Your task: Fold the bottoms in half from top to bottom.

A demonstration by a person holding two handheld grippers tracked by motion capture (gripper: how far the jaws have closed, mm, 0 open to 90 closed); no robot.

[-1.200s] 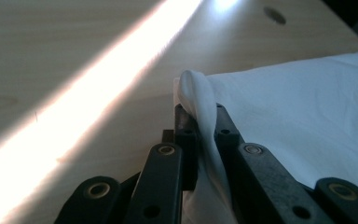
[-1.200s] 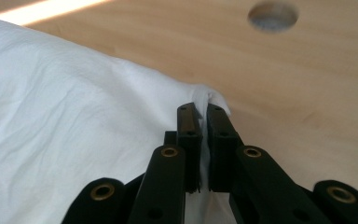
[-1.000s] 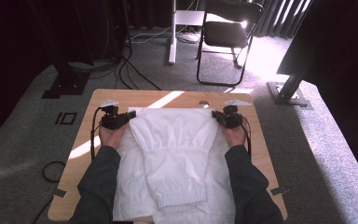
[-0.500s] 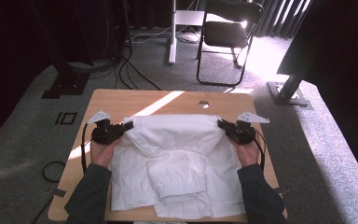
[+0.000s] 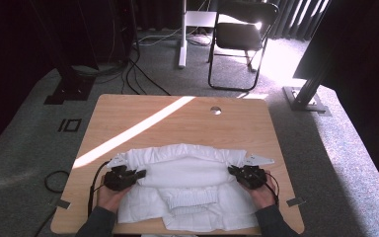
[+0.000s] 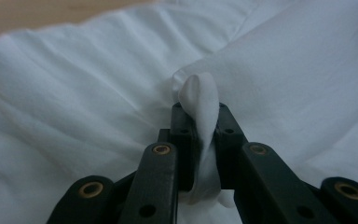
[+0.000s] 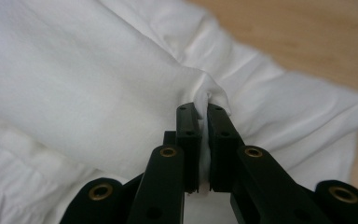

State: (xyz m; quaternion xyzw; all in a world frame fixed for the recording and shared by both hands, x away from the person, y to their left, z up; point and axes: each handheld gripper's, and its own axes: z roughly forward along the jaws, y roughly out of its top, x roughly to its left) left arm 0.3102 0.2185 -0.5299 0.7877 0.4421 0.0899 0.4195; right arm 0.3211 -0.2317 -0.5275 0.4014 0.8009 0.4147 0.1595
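Note:
A white garment (image 5: 185, 190) lies folded across the near half of the wooden table (image 5: 177, 118). My left gripper (image 5: 139, 174) is shut on a pinch of the garment (image 6: 200, 100) at its left edge; the cloth bulges out between the jaws. At the right edge my right gripper (image 5: 232, 170) is shut on a fold of the garment (image 7: 121, 93), which is squeezed thin between the jaws. Both hands rest low over the table, with the folded-over layer stretched between them. A ribbed hem (image 5: 187, 200) shows near the front middle.
The far half of the table is bare wood with a sunlit stripe (image 5: 138, 129) and a small round hole (image 5: 215, 110). Behind the table stand a black chair (image 5: 239, 39), a white post (image 5: 182, 34) and floor cables (image 5: 138, 79). A black stand foot (image 5: 306, 98) sits at the right.
Both grippers have come toward the near edge of the table and lower, drawing the garment's far edge with them, so that the cloth now lies folded over itself.

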